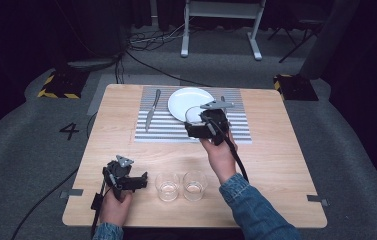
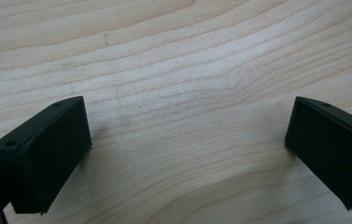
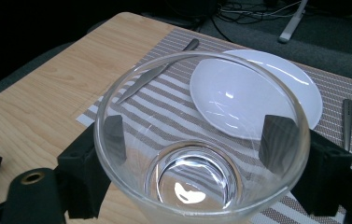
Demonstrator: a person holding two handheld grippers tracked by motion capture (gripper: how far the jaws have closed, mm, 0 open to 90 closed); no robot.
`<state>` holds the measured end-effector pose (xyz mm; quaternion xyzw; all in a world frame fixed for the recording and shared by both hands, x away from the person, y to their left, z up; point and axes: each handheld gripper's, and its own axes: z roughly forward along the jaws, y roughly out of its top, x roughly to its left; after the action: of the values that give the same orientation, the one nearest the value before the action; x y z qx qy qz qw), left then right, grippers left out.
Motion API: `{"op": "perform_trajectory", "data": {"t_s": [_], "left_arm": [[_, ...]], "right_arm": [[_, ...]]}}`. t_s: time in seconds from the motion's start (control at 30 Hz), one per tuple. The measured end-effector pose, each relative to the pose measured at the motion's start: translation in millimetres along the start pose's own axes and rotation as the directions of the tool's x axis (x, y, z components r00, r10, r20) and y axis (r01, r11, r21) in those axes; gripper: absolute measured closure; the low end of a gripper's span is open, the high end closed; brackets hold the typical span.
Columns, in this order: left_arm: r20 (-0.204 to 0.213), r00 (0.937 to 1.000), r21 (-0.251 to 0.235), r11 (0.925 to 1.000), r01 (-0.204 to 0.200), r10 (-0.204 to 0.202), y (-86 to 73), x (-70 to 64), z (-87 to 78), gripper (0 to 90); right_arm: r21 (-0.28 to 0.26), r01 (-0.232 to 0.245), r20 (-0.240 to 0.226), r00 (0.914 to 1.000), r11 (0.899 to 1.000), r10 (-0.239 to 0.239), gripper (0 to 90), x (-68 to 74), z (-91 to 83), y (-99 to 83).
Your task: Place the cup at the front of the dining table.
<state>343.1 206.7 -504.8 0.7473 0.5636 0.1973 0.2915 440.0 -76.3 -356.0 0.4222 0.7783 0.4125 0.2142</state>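
My right gripper (image 1: pixel 195 120) hangs over the striped placemat (image 1: pixel 166 130), just in front of the white plate (image 1: pixel 186 100). It is shut on a clear drinking glass (image 1: pixel 193 113). In the right gripper view the glass (image 3: pixel 197 186) is upright and empty, with one black jaw pressed on each side of its wall, gripper (image 3: pixel 197 140). My left gripper (image 1: pixel 141 180) rests low at the front left of the table. The left gripper view has it (image 2: pixel 187 135) open, jaws far apart over bare wood with nothing between them.
Two more clear glasses (image 1: pixel 167 186) (image 1: pixel 194 185) stand side by side at the table's front middle. A knife (image 1: pixel 152 110) lies on the placemat's left part. A utensil handle (image 3: pixel 347 121) lies right of the plate (image 3: pixel 281 65). Dark floor and cables surround the table.
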Motion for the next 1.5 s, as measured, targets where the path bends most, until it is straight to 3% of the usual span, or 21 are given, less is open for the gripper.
{"op": "perform_trajectory", "data": {"t_s": [0.1,0.23,0.43,0.47,0.57,0.77,1.0,1.27,1.5], "left_arm": [[0.0,1.0,0.0,1.0,0.0,0.0,0.0,0.0,0.0,0.4],[-0.001,1.0,-0.001,1.0,0.001,-0.001,-0.1,-0.1,0.0,0.4],[-0.002,1.0,-0.002,1.0,0.001,-0.001,-0.1,-0.1,0.2,0.4],[-0.002,1.0,-0.002,1.0,0.0,0.0,-0.1,-0.1,0.2,0.4],[-0.001,1.0,-0.002,1.0,0.0,0.0,0.0,0.1,0.3,0.4],[0.0,1.0,-0.003,1.0,0.001,-0.001,0.5,-0.1,0.8,0.3],[-0.003,1.0,0.001,1.0,0.0,0.0,1.5,-0.6,1.2,0.2],[-0.001,1.0,-0.003,1.0,0.001,-0.001,1.6,-0.9,1.7,0.3],[0.002,1.0,-0.002,1.0,0.0,0.0,1.7,-0.8,1.6,0.3]], "right_arm": [[0.026,0.016,0.009,0.9998,1.0,-0.016,19.9,1.4,9.6,5.7],[0.037,-0.028,-0.019,0.9994,0.999,0.029,19.9,3.9,23.5,14.0],[0.084,-0.026,-0.026,0.9993,0.996,0.028,19.9,8.8,45.7,27.2],[0.102,-0.048,-0.025,0.9984,0.994,0.051,19.9,10.7,49.4,29.7],[0.129,-0.054,-0.031,0.9978,0.99,0.058,19.9,12.1,62.0,35.2],[0.165,-0.015,-0.018,0.9997,0.986,0.018,20.0,13.7,82.6,42.5],[0.221,0.007,-0.012,0.9999,0.975,-0.005,19.9,18.8,112.1,50.1],[0.299,-0.008,0.007,1.0,0.954,0.006,19.9,28.6,140.5,52.5],[0.324,-0.017,0.002,0.9998,0.946,0.017,19.9,33.0,161.2,50.6]]}}
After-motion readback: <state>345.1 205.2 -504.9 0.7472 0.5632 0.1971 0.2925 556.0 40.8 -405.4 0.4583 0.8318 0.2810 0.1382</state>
